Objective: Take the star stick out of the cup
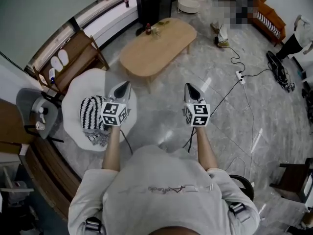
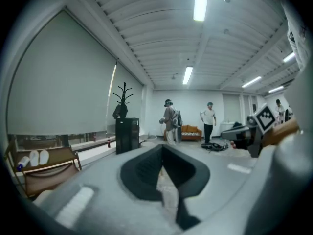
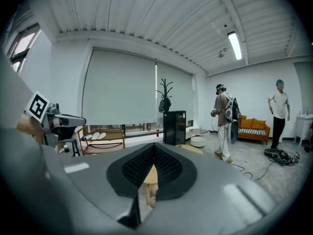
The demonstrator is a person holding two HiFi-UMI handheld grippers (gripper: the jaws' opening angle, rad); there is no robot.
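a person holds up two grey grippers over a grey stone floor. the left gripper [image 1: 125,85] and right gripper [image 1: 190,88] both have their jaws pressed together, empty. ahead stands an oval light wooden table [image 1: 161,50]. small items [image 1: 157,27] at its far end are too tiny to tell cup or star stick.

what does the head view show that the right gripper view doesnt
Only the head view: the white round table with a striped item on it, and the person's grey shirt. Only the right gripper view: the coat stand and the ceiling lamp. Both: the left gripper, the black cabinet and the wooden table.
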